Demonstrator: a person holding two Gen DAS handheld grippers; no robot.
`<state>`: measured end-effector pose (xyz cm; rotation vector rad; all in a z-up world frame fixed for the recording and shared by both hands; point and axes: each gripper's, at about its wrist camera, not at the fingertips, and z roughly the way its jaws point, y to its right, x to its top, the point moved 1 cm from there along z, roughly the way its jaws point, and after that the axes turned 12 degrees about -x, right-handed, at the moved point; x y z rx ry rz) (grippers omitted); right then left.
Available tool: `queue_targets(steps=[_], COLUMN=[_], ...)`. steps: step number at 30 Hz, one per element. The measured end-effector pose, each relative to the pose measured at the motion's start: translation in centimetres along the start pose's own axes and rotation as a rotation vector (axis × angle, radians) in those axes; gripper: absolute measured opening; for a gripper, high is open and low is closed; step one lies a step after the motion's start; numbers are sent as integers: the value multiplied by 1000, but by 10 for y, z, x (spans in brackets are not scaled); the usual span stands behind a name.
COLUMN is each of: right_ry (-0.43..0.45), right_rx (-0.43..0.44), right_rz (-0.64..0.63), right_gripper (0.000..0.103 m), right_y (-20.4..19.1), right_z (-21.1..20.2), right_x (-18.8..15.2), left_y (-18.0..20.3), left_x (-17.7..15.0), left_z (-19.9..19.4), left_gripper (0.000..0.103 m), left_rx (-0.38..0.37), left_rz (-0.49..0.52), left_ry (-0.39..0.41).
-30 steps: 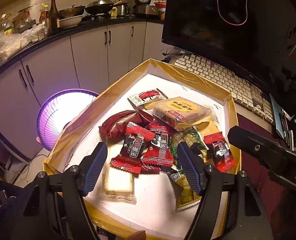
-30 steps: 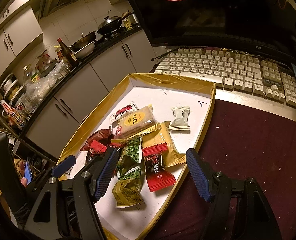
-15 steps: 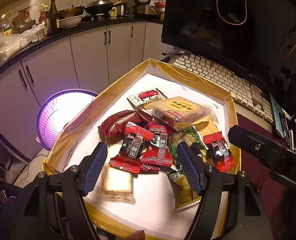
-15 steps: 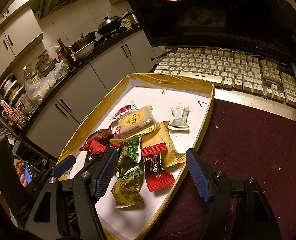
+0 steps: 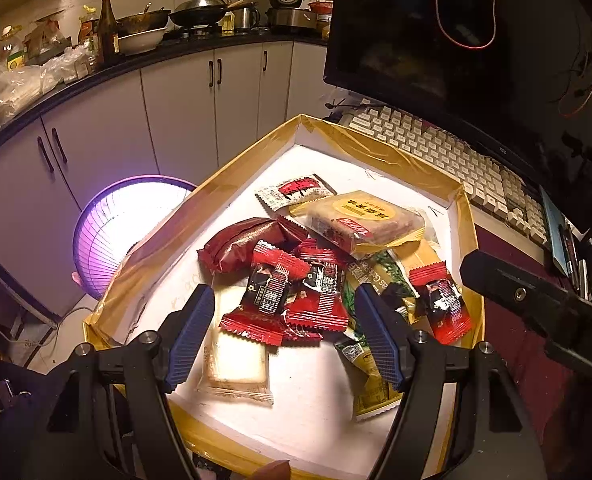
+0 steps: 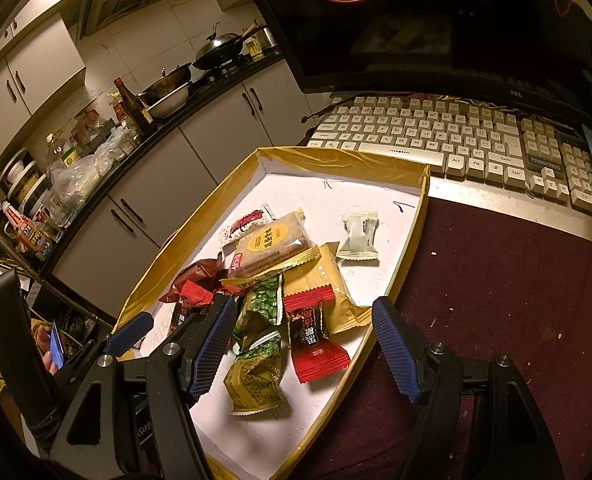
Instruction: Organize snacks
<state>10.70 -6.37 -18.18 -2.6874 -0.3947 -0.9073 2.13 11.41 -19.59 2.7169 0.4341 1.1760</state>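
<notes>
Gold-taped cardboard forms the tray (image 5: 232, 184) on the maroon tabletop (image 6: 504, 280), and nothing in it has shifted since a second ago: the snacks lie in the same heap and both tools hover where they were. The left tool (image 5: 284, 336) hangs above the near half of the tray, its blue pads spread wide with nothing between them; below it lie two red packets (image 5: 292, 292) and a pale wafer pack (image 5: 236, 360). The right tool (image 6: 304, 344) is likewise released (one finger over the tray, the other over the cloth), above a green pea packet (image 6: 262, 312) and a red candy (image 6: 316, 344). The yellow-labelled cake bar (image 6: 272, 244) tops the heap, its long axis running across the tray toward the small white candy (image 6: 358, 236). A keyboard (image 6: 456, 140) sits beyond the tray's far wall.
</notes>
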Motion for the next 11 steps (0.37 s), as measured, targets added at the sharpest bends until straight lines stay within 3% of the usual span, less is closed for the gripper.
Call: queue_targets(steps=[11], right_ry=[3], right_rx=[2], right_rz=[4], right_gripper=[72], right_y=[2], right_z=[-2], right_x=[-2], left_y=[6], left_x=[-1], left_z=[2], left_gripper=[74], left_rx=[-33], left_rz=[19], left_ry=[-6])
